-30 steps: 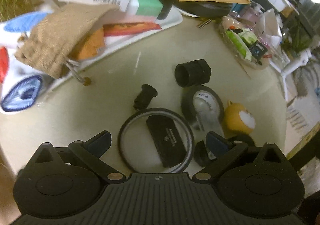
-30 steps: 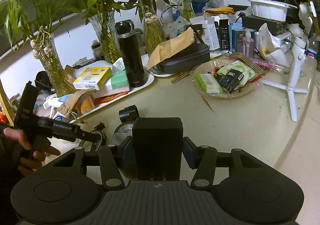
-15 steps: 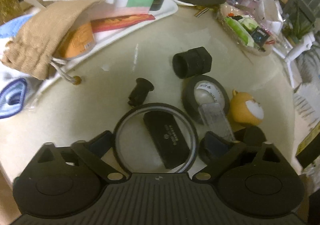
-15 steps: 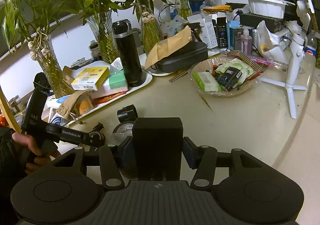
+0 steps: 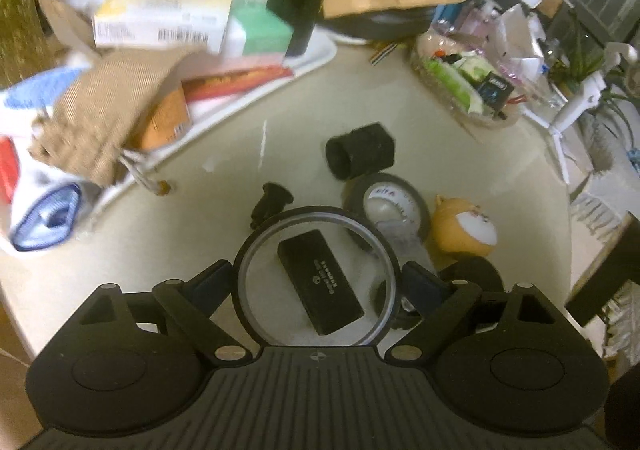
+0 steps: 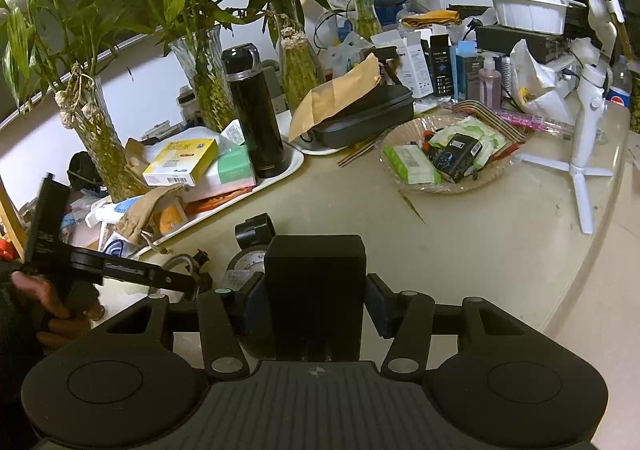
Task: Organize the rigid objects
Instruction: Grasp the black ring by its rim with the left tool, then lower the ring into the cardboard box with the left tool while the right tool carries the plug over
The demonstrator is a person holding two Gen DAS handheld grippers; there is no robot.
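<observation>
Left tool (image 5: 318, 282) grips one ring (image 5: 316, 218); right tool (image 6: 315, 302) one box (image 6: 315, 282).

Motion blurs the yellow box (image 5: 164, 16); the black block (image 6: 315, 292) hides the tape roll's (image 6: 245, 263) lower half

Flat case (image 5: 320, 282) inside ring (image 5: 316, 274)

Behind your work you have bamboo vases (image 6: 100, 142), a black flask (image 6: 256, 114) on a white tray (image 6: 296, 162), and a snack basket (image 6: 444, 186).
</observation>
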